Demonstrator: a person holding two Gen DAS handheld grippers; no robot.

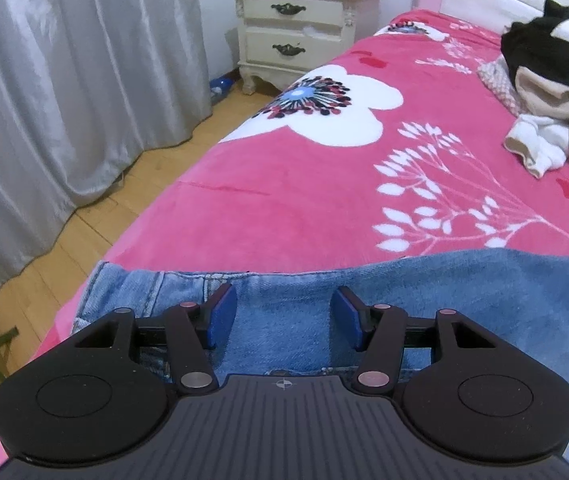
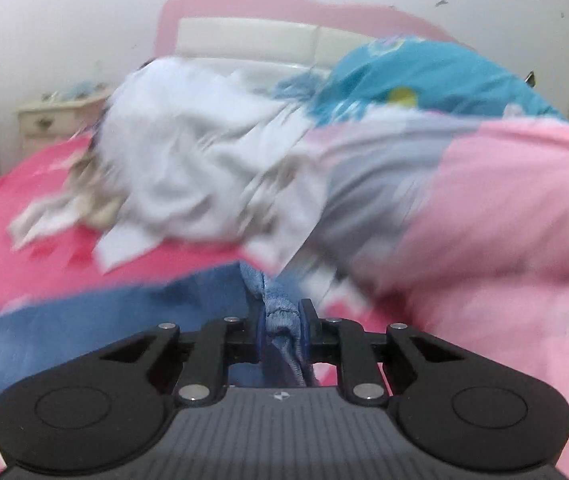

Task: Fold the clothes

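Blue jeans (image 1: 292, 312) lie across the near edge of the pink flowered bedspread (image 1: 292, 184), waistband toward the left. My left gripper (image 1: 284, 312) hovers just over the denim with its blue pads apart and nothing between them. In the right wrist view, which is blurred by motion, my right gripper (image 2: 282, 324) is shut on a bunched fold of the jeans (image 2: 280, 300); more denim spreads to the left (image 2: 84, 320). A heap of other clothes, black, white and beige (image 1: 552, 92), sits far right near the headboard, and shows as a white garment (image 2: 188, 168) ahead of the right gripper.
A cream nightstand (image 1: 300, 36) stands beyond the bed's left side, with grey curtains (image 1: 64, 80) and wooden floor (image 1: 96, 216) to the left. A pink and blue quilt (image 2: 484, 184) is piled on the right of the bed. The pink headboard (image 2: 284, 36) is at the back.
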